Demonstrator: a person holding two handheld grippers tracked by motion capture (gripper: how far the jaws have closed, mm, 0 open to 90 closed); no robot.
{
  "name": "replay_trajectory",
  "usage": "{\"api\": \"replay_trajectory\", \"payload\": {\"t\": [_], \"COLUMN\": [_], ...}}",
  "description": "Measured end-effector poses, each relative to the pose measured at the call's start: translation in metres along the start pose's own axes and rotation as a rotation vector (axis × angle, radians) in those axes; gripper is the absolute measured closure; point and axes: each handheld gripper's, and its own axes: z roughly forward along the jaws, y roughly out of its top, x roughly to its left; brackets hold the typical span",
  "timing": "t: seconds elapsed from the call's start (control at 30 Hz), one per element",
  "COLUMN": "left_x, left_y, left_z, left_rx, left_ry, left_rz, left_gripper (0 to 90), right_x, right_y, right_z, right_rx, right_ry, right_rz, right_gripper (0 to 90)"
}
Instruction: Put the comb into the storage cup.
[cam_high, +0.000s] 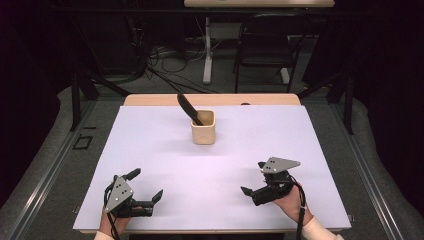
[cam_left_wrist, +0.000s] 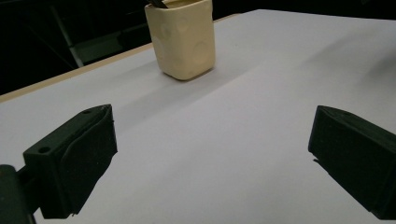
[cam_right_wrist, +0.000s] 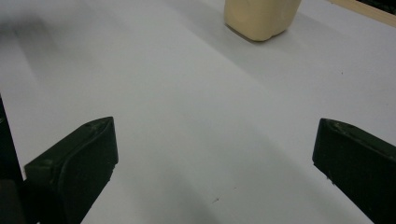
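**Two open grippers, one cup far off**

We see a cup (cam_high: 203, 127) on the white table (cam_high: 165, 165). It is cream in color and stands up straight, toward the far side of the table, about in the middle. A black tool (cam_high: 188, 107) sticks out of the cup. It leans to the far left, and its lower end is down inside the cup. We cannot tell just what kind of tool it is.

Our left gripper (cam_high: 147, 186) is at the near left corner of the table. Its jaws are spread wide, and nothing is between them. It holds nothing. A hand holds it from the near edge. It is well apart from the cup.

Our right gripper (cam_high: 253, 177) is at the near right side of the table. Its jaws are wide apart too, and it has hold of nothing. It points left and toward the middle of the table. A cable trails from it down to the near edge.

In the left gripper view, we see the cup (cam_left_wrist: 183, 37) up ahead, past the two black jaws, with bare white table in front of it. In the right gripper view, we see the bottom of the cup (cam_right_wrist: 260, 17) at the top, far from the jaws.

The two grippers are well apart from each other.
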Motion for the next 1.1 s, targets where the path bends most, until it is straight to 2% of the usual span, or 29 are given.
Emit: {"api": "replay_trajectory", "payload": {"t": [0.43,0.67,0.87,1.1], "left_x": [0.000,0.000,0.001,0.000], "left_y": [0.000,0.000,0.000,0.000], "left_z": [0.000,0.001,0.001,0.001], "left_rx": [0.000,0.002,-0.001,0.006], "left_ry": [0.002,0.003,-0.001,-0.005], "left_rz": [-0.002,-0.001,0.000,0.005], "left_gripper": [1.1,1.0,1.0,1.0], "right_x": [-0.001,-0.002,0.002,0.002], "right_y": [-0.016,-0.027,-0.035,-0.038], "right_z": [-0.015,-0.020,-0.025,-0.030], "right_rx": [0.001,0.004,-0.004,-0.026], "right_ry": [-0.046,-0.052,-0.071,-0.071], "right_rz": [0.021,0.047,0.043,0.056], "right_gripper": [0.0,0.0,0.0,0.0]}}
